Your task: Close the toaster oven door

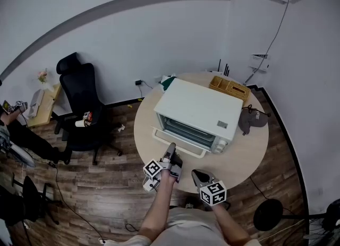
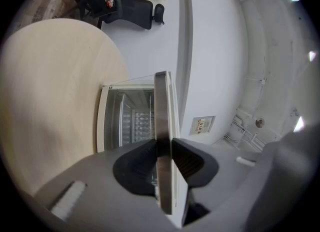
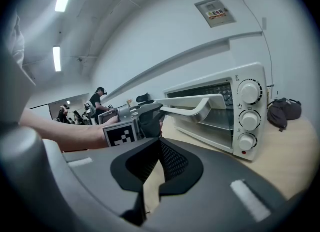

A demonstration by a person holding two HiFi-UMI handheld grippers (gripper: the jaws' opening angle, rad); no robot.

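White metal toaster oven [image 1: 199,109] sits mid round beige counter [image 1: 245,154]; its glass door [image 3: 195,103] is half raised, facing 7 o'clock. The left gripper [image 2: 162,153] jaws clamp the steel bar handle [image 2: 161,121]. The right gripper [image 3: 159,143] jaws are closed, empty, idle at 5 o'clock.

Step in hand: swinging the door up. Next, probably: push the handle toward 1 o'clock until the door seats, then release.

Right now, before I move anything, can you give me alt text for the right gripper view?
The left gripper is clamped on the silver bar handle of the glass door on the white toaster oven, and the door stands partly open. In the foreground, the right gripper has its dark jaws shut with nothing between them.
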